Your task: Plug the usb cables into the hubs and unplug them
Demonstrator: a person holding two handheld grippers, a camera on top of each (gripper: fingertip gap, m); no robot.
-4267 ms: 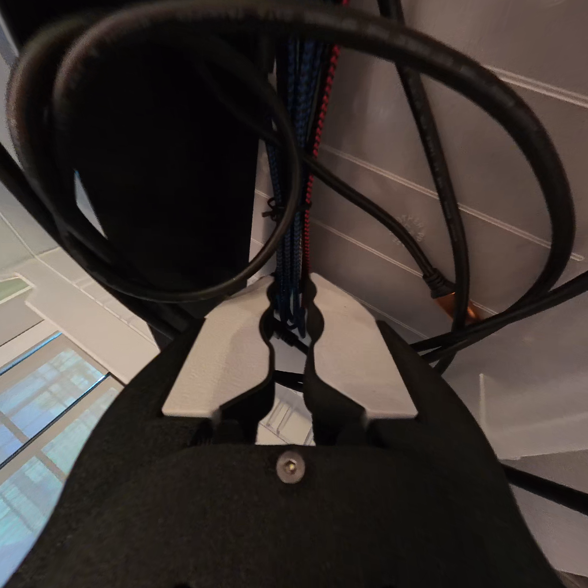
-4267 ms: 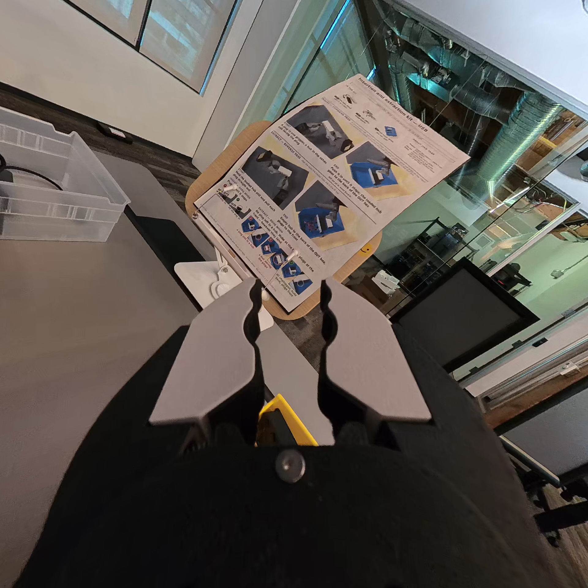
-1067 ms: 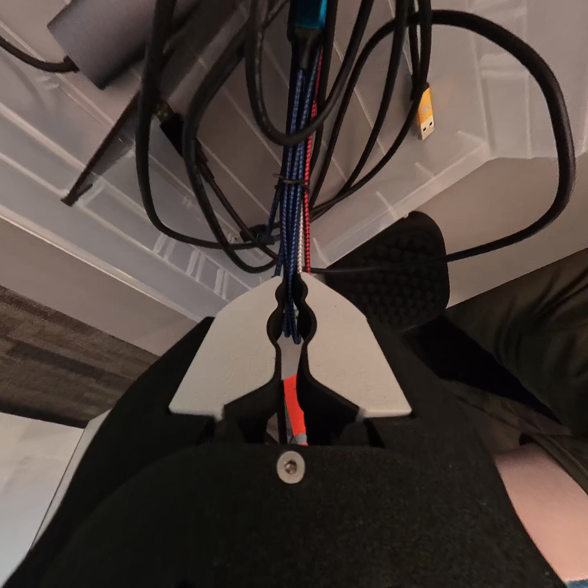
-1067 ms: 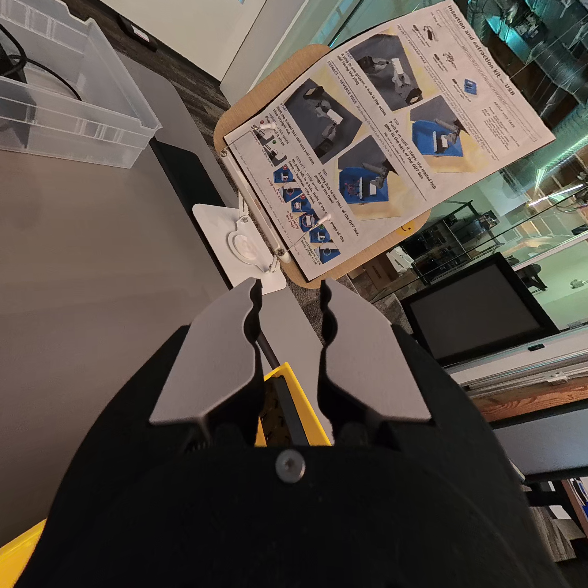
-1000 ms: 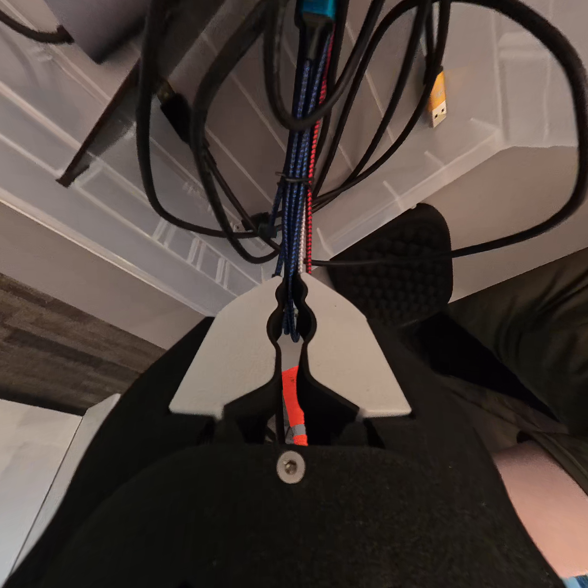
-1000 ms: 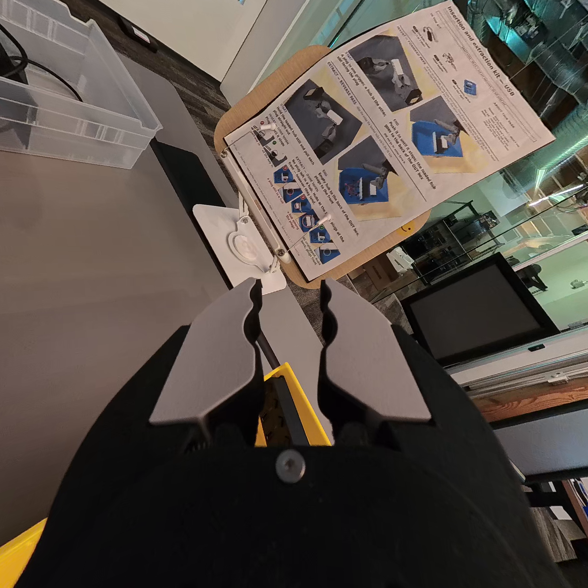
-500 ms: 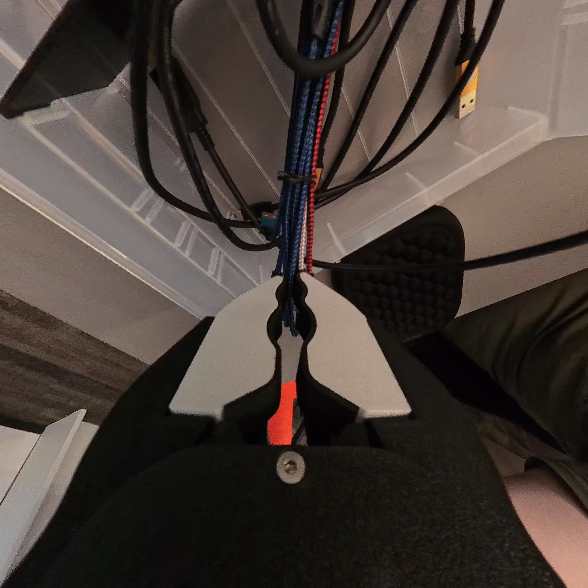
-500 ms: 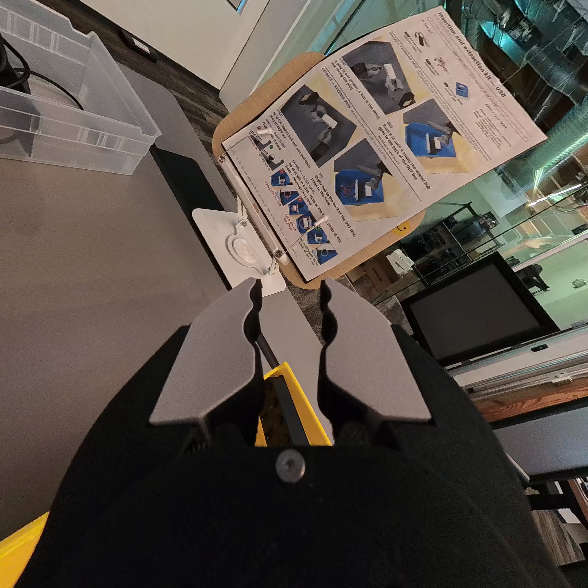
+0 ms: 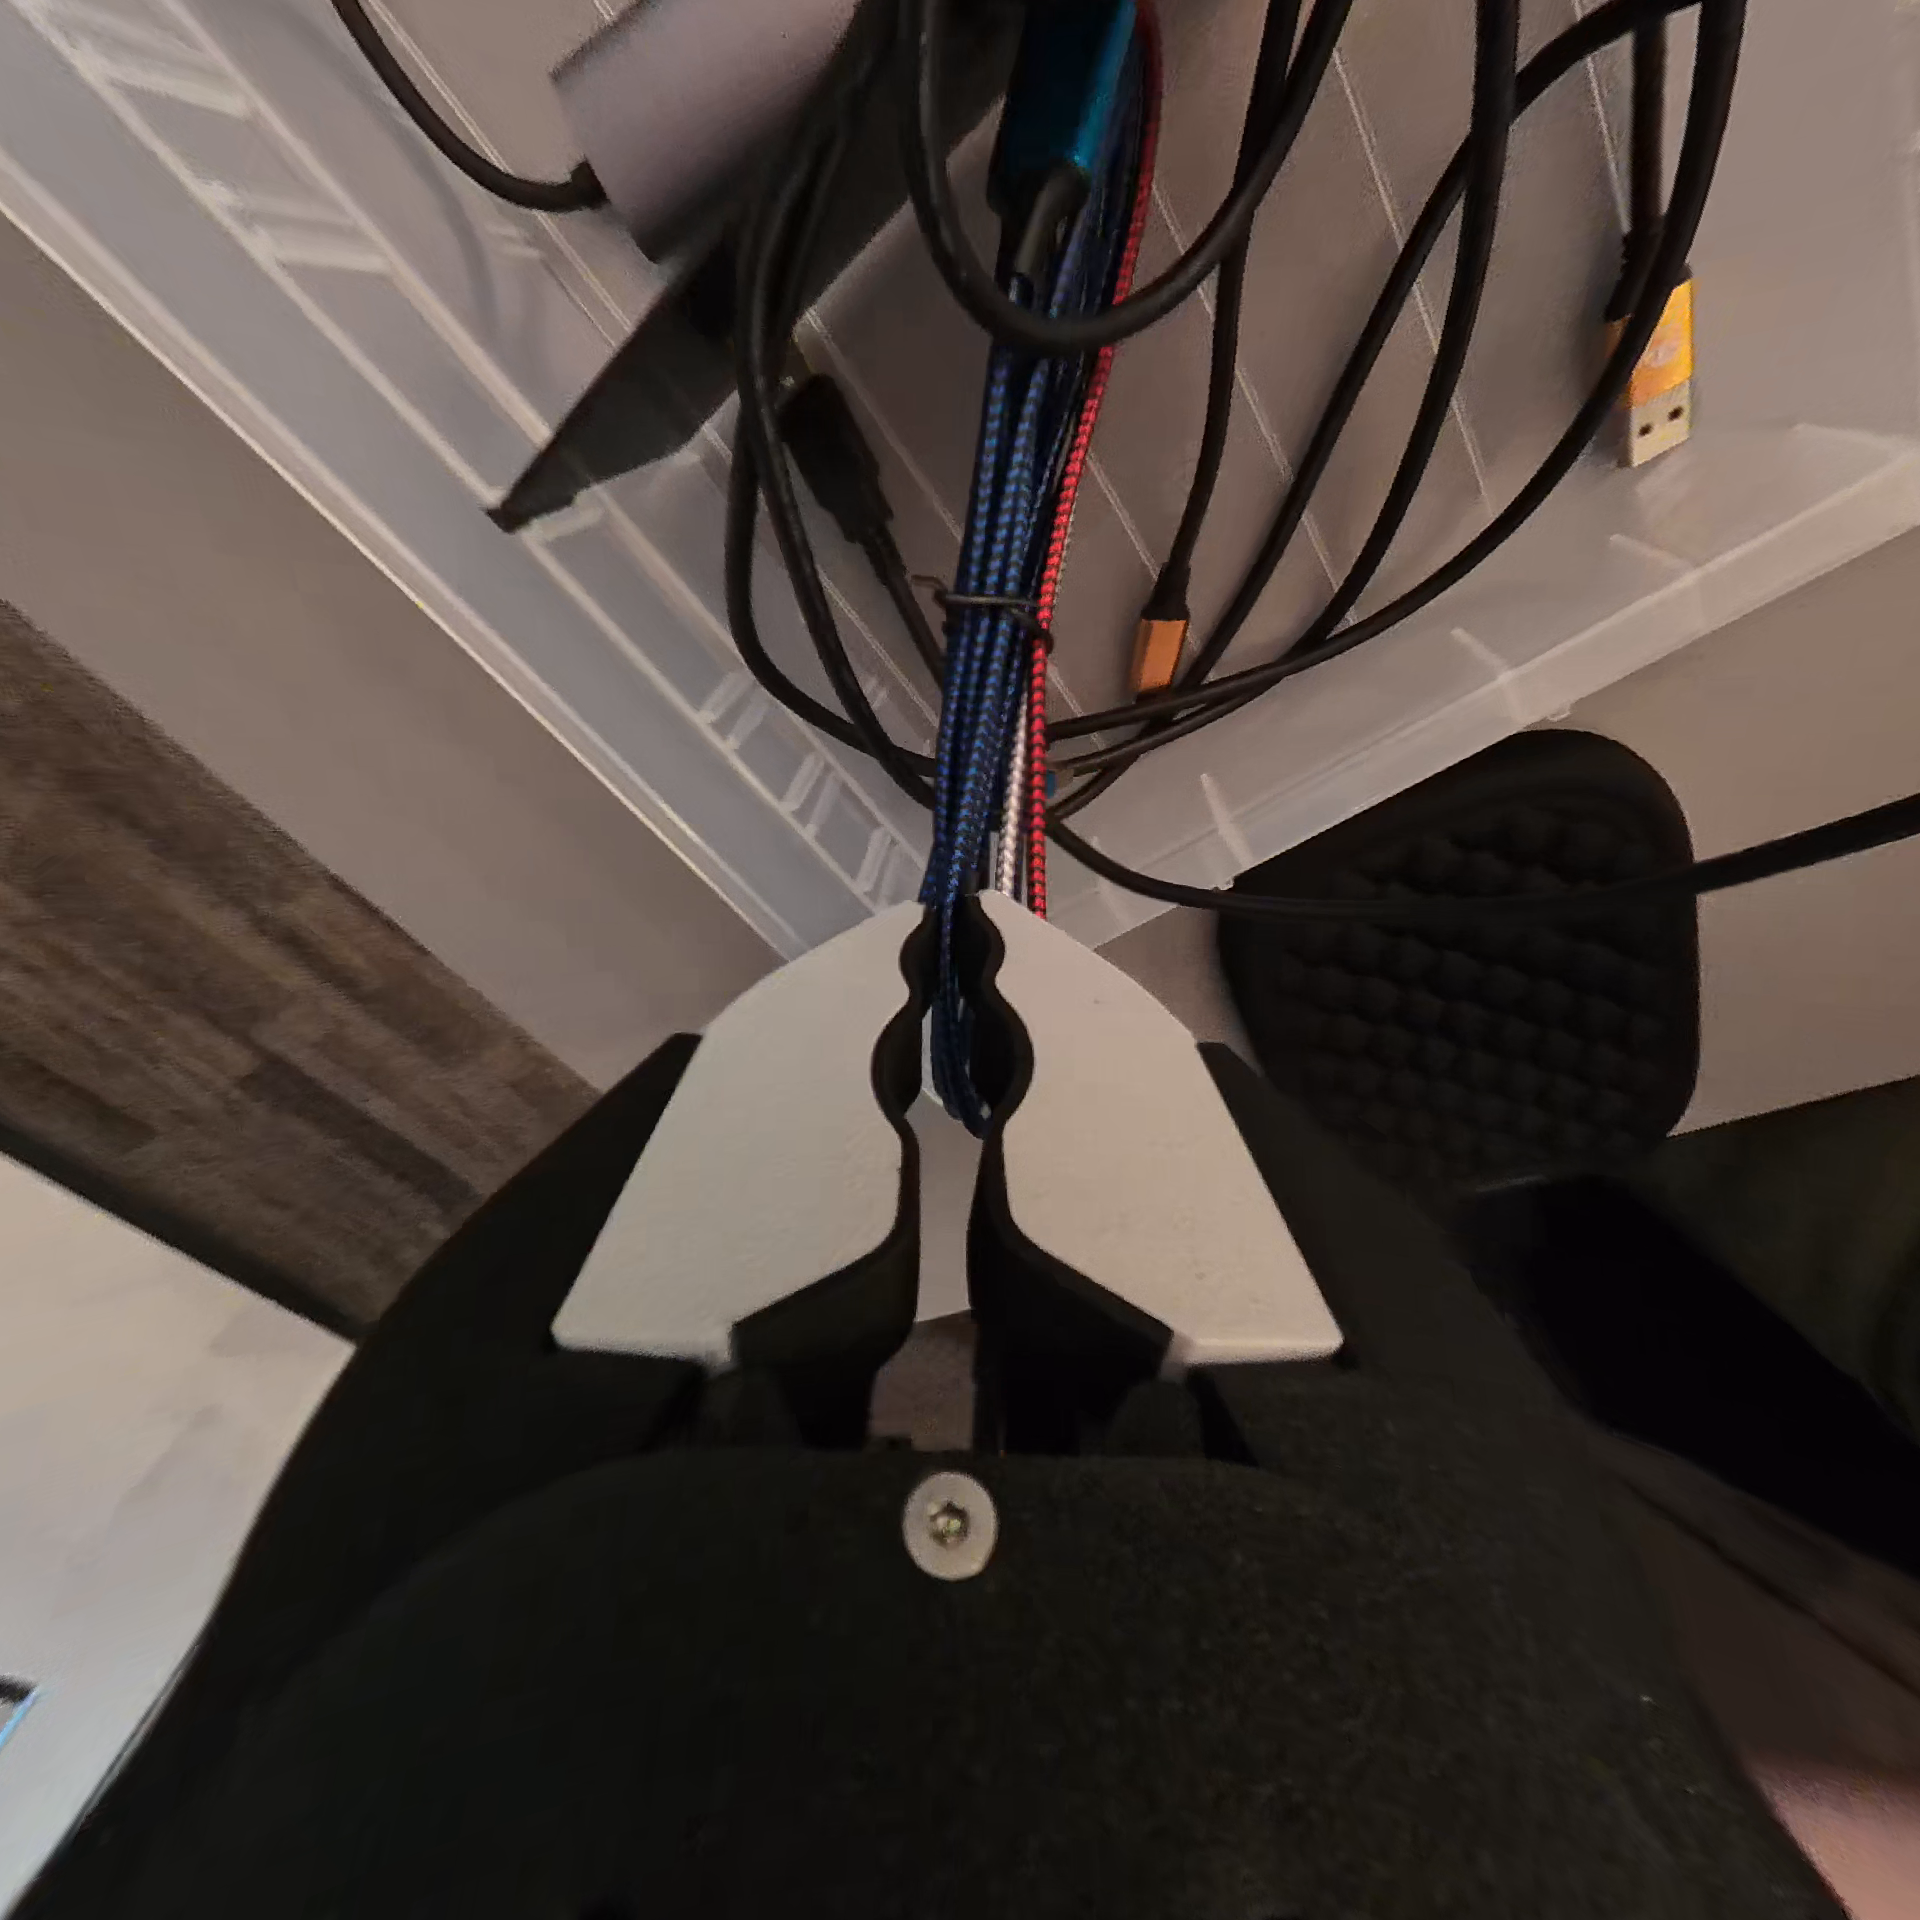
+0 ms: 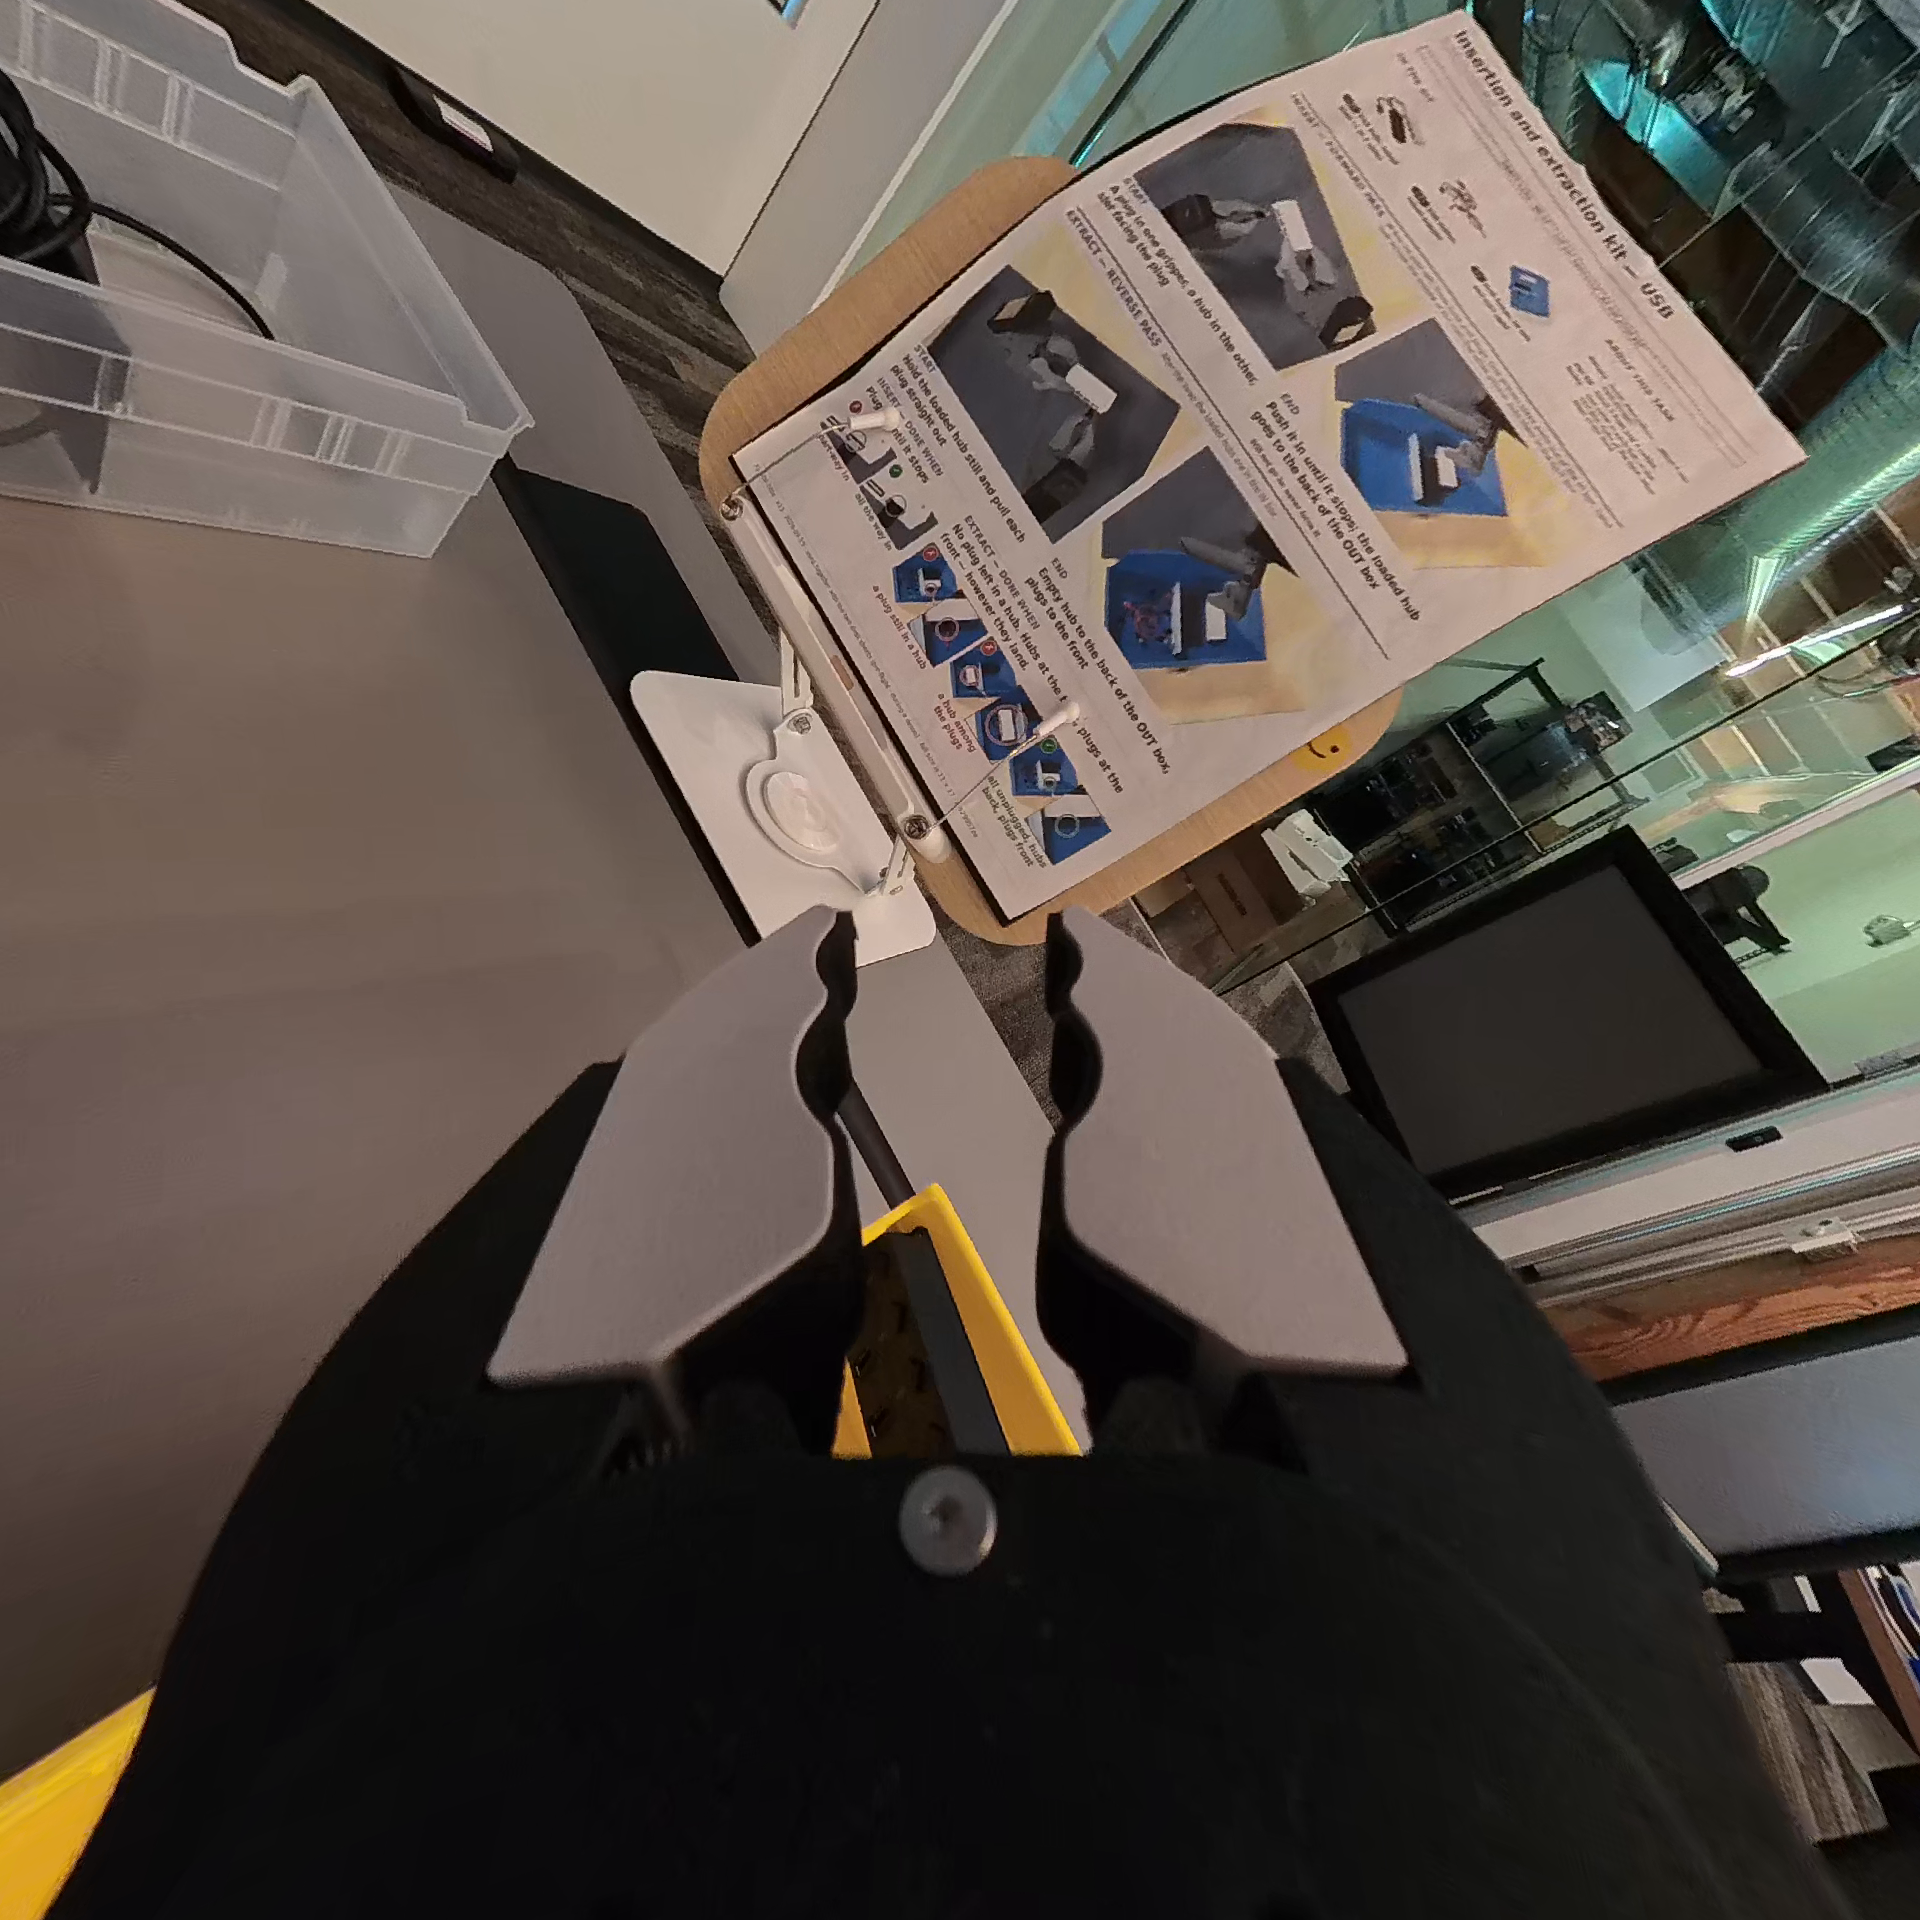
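Braided blue cables (image 9: 971,790) stay pinched in the left tongs (image 9: 951,914), swung lower; right tongs (image 10: 940,935) unchanged, wide, empty.

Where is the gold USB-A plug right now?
In the left wrist view, upper right: the gold USB-A plug hangs over the clear bin, right of the braided cable bundle.

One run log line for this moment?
left gripper: shut on braided cable bundle | right gripper: open, empty | clear bin: under cables

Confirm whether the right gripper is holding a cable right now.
No, the right gripper is open, with only the table and yellow bin visible between its fingers.
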